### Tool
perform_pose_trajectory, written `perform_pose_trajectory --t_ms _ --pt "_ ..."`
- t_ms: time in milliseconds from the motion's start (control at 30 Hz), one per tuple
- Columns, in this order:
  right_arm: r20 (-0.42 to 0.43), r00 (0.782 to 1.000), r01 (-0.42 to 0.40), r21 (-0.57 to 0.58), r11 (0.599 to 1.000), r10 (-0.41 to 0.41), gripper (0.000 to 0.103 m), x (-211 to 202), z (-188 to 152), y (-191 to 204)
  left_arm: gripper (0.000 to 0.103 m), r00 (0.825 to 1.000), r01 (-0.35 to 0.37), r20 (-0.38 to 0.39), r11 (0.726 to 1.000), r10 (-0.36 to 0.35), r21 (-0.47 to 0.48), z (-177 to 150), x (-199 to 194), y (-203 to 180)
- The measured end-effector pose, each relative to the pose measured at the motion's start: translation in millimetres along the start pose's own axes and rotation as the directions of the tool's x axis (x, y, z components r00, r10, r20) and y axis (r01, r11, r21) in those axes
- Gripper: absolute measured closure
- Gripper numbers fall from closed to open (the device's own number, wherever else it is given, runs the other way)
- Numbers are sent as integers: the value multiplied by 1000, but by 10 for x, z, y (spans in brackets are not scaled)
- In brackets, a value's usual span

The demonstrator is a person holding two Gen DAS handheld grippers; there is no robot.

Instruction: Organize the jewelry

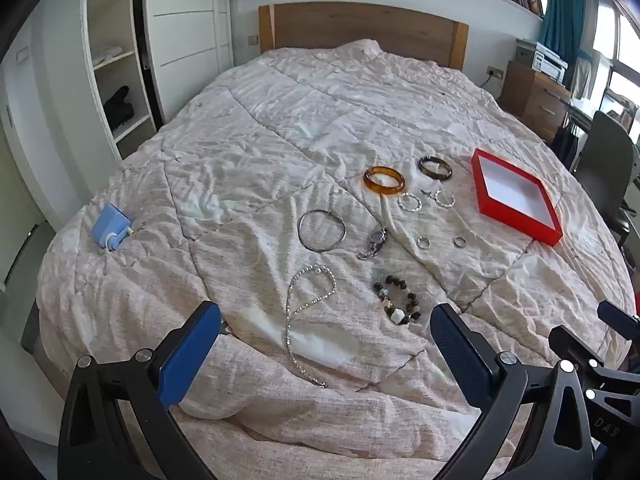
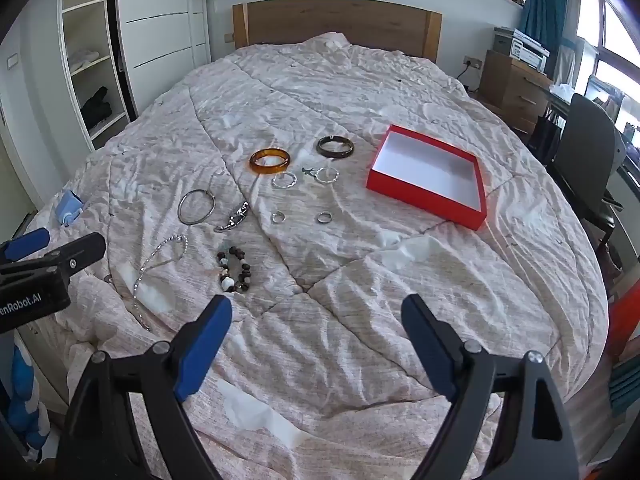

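Both tools hover above the near edge of a bed (image 1: pixel 280 128) covered in a crumpled, quilted beige blanket, the left tool (image 1: pixel 326 344) and the right tool (image 2: pixel 316 340) each with blue-padded fingers spread wide and holding nothing. Jewelry lies scattered across the blanket: a glossy amber bangle (image 1: pixel 384 180), a dark bangle (image 1: pixel 435 167), a thin metal hoop bracelet (image 1: pixel 321 229), a silver watch (image 1: pixel 374 243), a sparkling chain necklace (image 1: pixel 304 312) and a chunky bracelet of brown and white beads (image 1: pixel 396 300), with small silver rings (image 1: pixel 423 242) between them. A shallow square red box (image 2: pixel 428 176) with a white lining sits open, just right of the bangles.
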State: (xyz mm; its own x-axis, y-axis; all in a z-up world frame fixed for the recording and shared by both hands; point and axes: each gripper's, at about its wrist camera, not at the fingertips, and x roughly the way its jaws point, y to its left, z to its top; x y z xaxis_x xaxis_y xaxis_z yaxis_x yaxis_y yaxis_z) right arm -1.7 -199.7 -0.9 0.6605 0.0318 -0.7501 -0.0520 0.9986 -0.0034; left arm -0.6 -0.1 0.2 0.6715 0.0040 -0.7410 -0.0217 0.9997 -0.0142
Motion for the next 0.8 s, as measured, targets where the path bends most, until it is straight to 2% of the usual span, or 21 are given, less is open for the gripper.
perform_pose_trajectory --t_ms 133,167,300,800 --pt "7 1000 -10 11 1000 10 16 -48 -12 -24 0 1000 -7 19 1000 8 -21 -3 -11 56" --pt "11 1000 -15 15 1000 15 16 -61 -20 -35 0 1000 -28 5 999 28 -22 43 -24 22" --pt "18 1000 -22 20 1000 21 16 -79 -27 -67 0 998 -62 33 998 62 -10 13 -99 -25" --pt "36 997 -72 52 996 70 16 -78 -63 -188 0 997 -76 2 997 76 35 39 -116 -147"
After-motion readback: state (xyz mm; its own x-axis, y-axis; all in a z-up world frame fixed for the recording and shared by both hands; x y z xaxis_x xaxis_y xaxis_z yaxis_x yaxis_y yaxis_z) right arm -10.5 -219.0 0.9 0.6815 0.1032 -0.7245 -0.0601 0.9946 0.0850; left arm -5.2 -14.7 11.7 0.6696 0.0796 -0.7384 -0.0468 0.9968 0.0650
